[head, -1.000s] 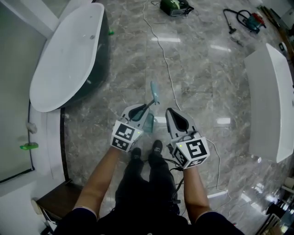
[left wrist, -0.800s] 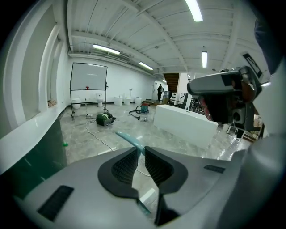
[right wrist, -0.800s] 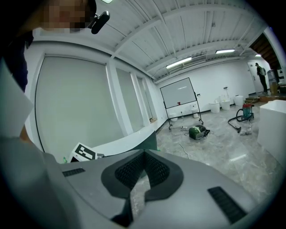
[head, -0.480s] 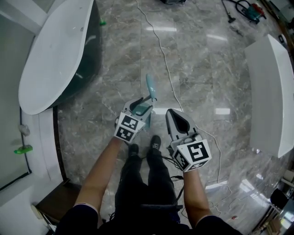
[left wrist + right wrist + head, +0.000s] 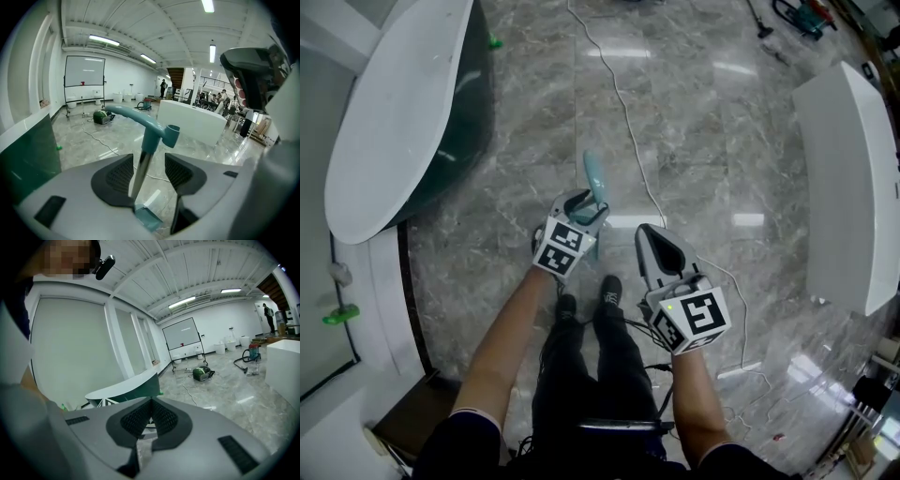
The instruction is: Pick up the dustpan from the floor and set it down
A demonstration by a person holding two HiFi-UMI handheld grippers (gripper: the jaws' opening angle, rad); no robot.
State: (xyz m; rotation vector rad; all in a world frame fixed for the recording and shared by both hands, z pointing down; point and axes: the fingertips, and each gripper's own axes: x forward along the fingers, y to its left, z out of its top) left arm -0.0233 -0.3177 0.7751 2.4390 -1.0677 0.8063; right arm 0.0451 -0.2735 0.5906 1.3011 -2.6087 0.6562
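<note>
Teal dustpan (image 5: 151, 127) stands between just-opening jaws of left tool (image 5: 149, 161)

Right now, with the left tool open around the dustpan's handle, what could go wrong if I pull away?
1. The left tool has just been opening, and the pole of the dustpan stands between its jaws, close to the left pad. Withdrawing sideways could catch the pole and tip the dustpan.
2. The curved teal grip overhangs the tool, so lifting straight up might hook it.
3. A white cable lies on the floor nearby and could snag a falling pan.
</note>
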